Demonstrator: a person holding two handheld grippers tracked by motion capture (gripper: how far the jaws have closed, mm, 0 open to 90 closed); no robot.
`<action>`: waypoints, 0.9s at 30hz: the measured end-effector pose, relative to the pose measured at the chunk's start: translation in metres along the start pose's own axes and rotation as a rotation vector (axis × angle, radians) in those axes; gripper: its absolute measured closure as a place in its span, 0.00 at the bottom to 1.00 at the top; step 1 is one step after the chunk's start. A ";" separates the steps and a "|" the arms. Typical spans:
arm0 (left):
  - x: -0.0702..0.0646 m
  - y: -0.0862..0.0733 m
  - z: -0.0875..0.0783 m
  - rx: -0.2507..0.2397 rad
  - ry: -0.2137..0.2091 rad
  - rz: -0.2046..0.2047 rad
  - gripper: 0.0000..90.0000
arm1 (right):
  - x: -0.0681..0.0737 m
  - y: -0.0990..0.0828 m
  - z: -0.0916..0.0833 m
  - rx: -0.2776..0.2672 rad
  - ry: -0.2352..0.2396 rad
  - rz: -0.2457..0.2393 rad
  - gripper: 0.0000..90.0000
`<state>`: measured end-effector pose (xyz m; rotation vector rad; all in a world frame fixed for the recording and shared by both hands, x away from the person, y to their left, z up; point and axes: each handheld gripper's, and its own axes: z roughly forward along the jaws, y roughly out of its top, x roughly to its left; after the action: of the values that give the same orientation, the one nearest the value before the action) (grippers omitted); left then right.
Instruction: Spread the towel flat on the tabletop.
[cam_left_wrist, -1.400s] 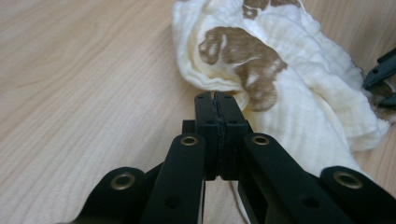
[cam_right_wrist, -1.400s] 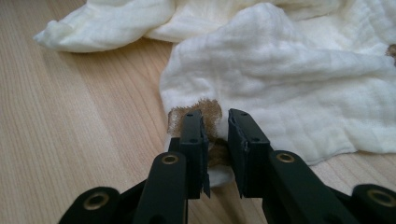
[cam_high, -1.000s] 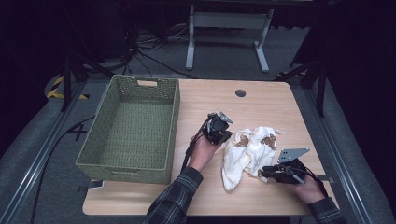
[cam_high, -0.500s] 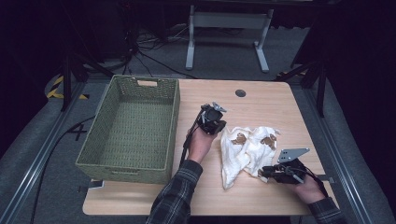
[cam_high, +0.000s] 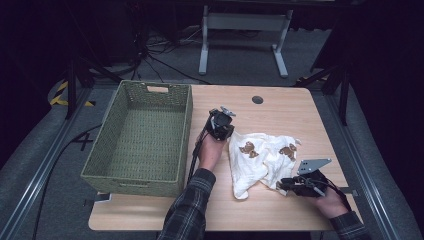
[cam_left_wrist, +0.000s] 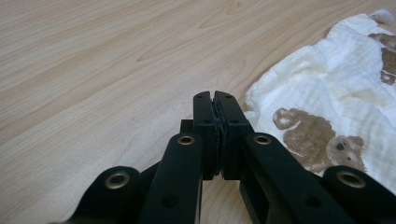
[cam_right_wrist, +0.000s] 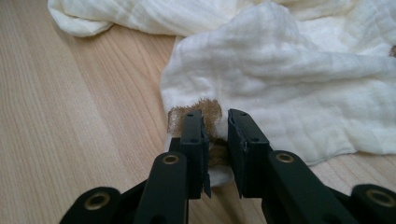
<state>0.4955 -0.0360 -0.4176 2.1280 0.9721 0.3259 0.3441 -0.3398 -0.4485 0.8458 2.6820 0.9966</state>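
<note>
Inspector: Go left to right. What is on the table?

Operator: At the left, the green woven basket (cam_high: 137, 137), nothing in it. Just right of its wall is my left gripper (cam_high: 220, 124), held up in my left hand (cam_high: 210, 150). Beyond that lies the white muslin cloth with brown bear prints (cam_high: 262, 160), crumpled on the wooden table (cam_high: 280, 107). My right gripper (cam_high: 289, 187) sits at the cloth's near right corner.

Inspector: State of the left gripper (cam_left_wrist: 217, 100)?

Operator: Jaws pressed together, nothing between them. In the left gripper view they point over bare wood, with the cloth's (cam_left_wrist: 336, 93) edge just beside them.

Inspector: And the right gripper (cam_right_wrist: 215, 122)?

Operator: Pinching the cloth (cam_right_wrist: 299, 70). A brown-printed corner is bunched in the narrow gap between the pads (cam_right_wrist: 240, 135).

Inspector: What has changed in the last second?

Operator: The left gripper was at the cloth's upper left edge. It has since drawn away towards the basket and no longer touches the fabric. The right gripper has not shifted, and the cloth lies much as it did.

Inspector: Meaning for the work?

Operator: My judgement: the left gripper came away empty, so only one corner is secured. It must return to the left edge and take hold before the cloth can be spread or folded, or lifted to the basket
</note>
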 end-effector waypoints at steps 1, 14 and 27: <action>-0.002 -0.001 -0.001 0.002 -0.001 0.006 0.97 | 0.000 0.000 0.000 0.000 0.000 0.000 0.86; -0.031 -0.018 -0.019 -0.004 -0.114 0.075 0.85 | 0.001 0.000 -0.010 -0.050 0.001 0.016 0.81; -0.078 -0.057 -0.045 0.026 -0.260 0.172 0.82 | 0.013 -0.005 -0.014 -0.059 0.029 -0.001 0.79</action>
<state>0.3890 -0.0450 -0.4228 2.2165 0.6496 0.1154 0.3262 -0.3432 -0.4407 0.8243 2.6622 1.0900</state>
